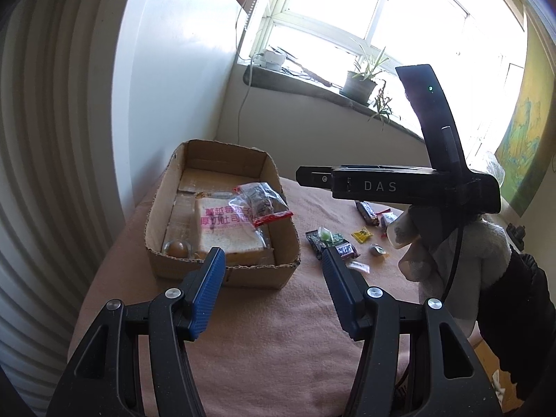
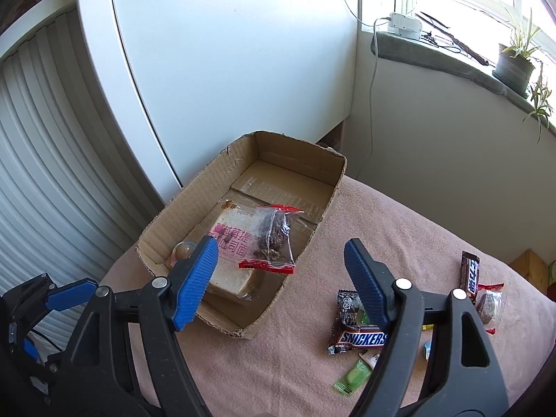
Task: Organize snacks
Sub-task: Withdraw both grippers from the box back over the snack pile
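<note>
I count one cardboard box (image 2: 243,180) on the pink cloth (image 2: 271,365), holding one toast pack (image 2: 229,243), one red-edged sachet (image 2: 274,239); one Snickers (image 2: 361,338) lies outside. My right gripper (image 2: 281,255) and left gripper (image 1: 272,260) tilt downward, both spread, nothing between.

Likely a home room, sunny window sill (image 1: 312,83) with potted plant (image 1: 359,85), pink-blanketed table (image 1: 278,330)
</note>
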Demonstrator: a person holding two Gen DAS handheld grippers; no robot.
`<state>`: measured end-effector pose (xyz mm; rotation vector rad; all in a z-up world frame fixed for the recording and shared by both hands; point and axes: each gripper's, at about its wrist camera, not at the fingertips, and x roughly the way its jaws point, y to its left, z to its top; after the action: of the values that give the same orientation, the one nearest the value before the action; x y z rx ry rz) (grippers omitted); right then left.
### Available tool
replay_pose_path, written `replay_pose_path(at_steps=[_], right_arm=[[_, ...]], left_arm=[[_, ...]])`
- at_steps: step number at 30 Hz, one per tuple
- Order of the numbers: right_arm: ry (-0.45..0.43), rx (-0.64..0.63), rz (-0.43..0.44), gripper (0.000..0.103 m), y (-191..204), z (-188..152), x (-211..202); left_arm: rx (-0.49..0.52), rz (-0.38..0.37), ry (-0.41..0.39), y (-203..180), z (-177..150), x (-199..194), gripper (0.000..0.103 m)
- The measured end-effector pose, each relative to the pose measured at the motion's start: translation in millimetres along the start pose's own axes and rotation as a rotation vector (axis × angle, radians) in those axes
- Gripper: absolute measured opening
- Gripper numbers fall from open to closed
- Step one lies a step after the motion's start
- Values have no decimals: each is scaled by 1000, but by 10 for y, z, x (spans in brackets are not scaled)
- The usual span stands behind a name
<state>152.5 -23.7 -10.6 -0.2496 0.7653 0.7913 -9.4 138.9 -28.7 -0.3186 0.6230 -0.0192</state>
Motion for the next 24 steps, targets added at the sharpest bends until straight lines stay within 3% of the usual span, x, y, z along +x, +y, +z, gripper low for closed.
replay_pose_path(at_steps=[16,18,24], right_arm=[[22,103,-81,81,-546,-388,-199],[22,117,-108,87,-638,-491,-264],[28,201,-205,88,-1094,-837,-517]], left_arm=[[84,-95,99,-446,-87,433,57],[101,-121,115,-530,-101,518,58],[126,-199,178,-719,-165,808,58]])
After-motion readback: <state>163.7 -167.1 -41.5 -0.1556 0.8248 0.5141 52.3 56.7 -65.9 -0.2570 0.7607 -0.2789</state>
